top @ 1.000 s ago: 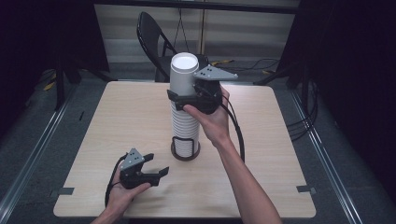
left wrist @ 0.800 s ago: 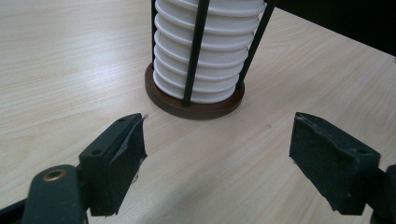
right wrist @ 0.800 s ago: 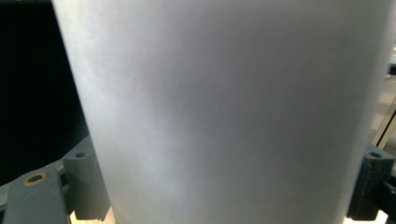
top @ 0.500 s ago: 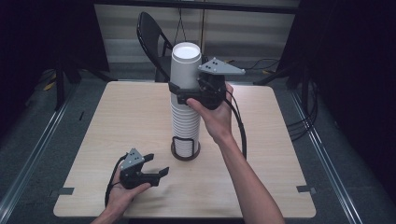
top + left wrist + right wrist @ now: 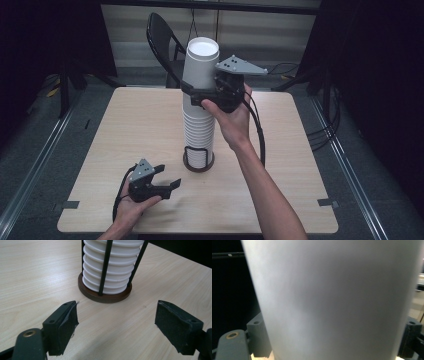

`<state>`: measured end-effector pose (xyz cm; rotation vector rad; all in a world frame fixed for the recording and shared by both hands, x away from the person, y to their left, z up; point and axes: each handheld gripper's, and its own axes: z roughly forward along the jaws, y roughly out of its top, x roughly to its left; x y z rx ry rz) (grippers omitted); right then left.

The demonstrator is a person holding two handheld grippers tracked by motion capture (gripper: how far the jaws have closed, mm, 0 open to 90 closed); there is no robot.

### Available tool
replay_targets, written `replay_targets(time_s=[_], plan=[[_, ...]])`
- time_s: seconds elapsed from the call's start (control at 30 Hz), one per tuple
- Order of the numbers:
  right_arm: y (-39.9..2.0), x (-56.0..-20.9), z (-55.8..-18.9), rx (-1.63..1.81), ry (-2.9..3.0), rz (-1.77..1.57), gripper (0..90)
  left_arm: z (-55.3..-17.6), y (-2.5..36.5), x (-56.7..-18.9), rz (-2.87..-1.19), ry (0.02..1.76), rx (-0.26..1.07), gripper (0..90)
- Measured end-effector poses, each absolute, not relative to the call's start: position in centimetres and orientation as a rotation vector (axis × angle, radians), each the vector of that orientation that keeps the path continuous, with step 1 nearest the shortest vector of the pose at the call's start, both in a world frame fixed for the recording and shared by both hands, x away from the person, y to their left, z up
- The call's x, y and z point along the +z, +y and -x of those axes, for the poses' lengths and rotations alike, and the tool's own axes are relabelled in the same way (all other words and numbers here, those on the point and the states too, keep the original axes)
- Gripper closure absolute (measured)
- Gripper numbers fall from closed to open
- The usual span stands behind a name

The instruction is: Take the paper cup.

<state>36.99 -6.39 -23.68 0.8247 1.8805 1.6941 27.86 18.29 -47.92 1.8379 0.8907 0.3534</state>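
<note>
A tall stack of white paper cups point(image 5: 198, 125) stands in a holder with a round brown base point(image 5: 198, 164) and black rods, near the middle of the table. My right gripper point(image 5: 200, 95) is shut on the top cup point(image 5: 201, 62), which sits raised out of the stack. In the right gripper view that cup's wall point(image 5: 332, 297) sits pressed between both jaws. My left gripper point(image 5: 167, 179) rests low at the table's front left, open and holding nothing. The left gripper view looks past its wide-apart pads point(image 5: 67, 325) at the stack point(image 5: 112, 267) and base point(image 5: 105, 296).
The wooden table point(image 5: 125, 125) has bare surface all round the holder. A black folding chair point(image 5: 162, 35) stands behind its far edge. Cables point(image 5: 325, 130) lie on the floor to the right. Tape marks point(image 5: 327, 202) sit at the front corners.
My right gripper has risen with the top cup, drawing it higher out of the stack. The left gripper has stayed where it was.
</note>
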Motion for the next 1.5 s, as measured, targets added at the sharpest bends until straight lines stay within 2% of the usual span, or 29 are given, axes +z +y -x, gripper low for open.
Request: replay_targets(time_s=[0.7,1.5], plan=[[-6.6,-21.4,-36.7,1.781,1.807,-0.801,13.0,-27.8,18.1,-47.9,-1.841,0.886,0.350,18.3],[-9.4,-20.3,-35.6,1.841,1.726,-0.868,14.0,-27.7,17.9,-48.0,-1.839,0.868,0.352,20.7]])
